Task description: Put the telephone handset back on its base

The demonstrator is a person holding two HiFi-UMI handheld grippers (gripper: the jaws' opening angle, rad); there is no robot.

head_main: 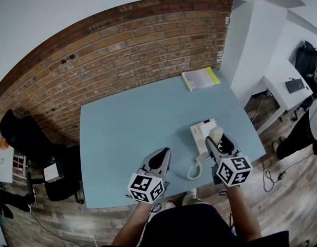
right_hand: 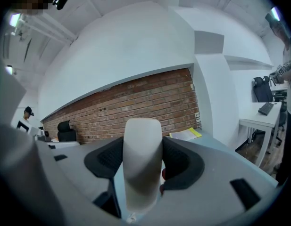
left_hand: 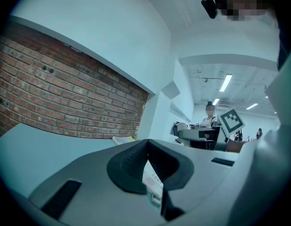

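right gripper point(head_main: 220, 142) is clamping the white telephone handset point(right_hand: 142, 161) across its width, jaws pressing both flanks and one rounded end sticking out past the tips, probably so that end can drop into the cradle first. handset is sitting over the 3 o'clock edge of the telephone base point(head_main: 201, 131), which is lying around 4 o'clock on the blue table point(head_main: 122, 133). can't tell from the head view whether it's touching the base or hovering just above. coiled cord point(head_main: 194, 170) is looping from the base toward the table's 6 o'clock edge, slack, so it isn't limiting the move. left gripper point(head_main: 159, 161) is idling at 6 o'clock near the table edge, well apart from the phone, tips closed together with nothing between them. its camera is only catching a sliver of the base keypad through the gap below the tips. looks like it's parked out of the way since this is a one-hand job. yellow-edged notebook point(head_main: 200, 78) is lying at 1 o'clock by the brick wall point(head_main: 148, 40), not involved. my read: handset is not seated yet. next is aligning it lengthwise with the cradle, lowering, then releasing. risk is it seating crooked.
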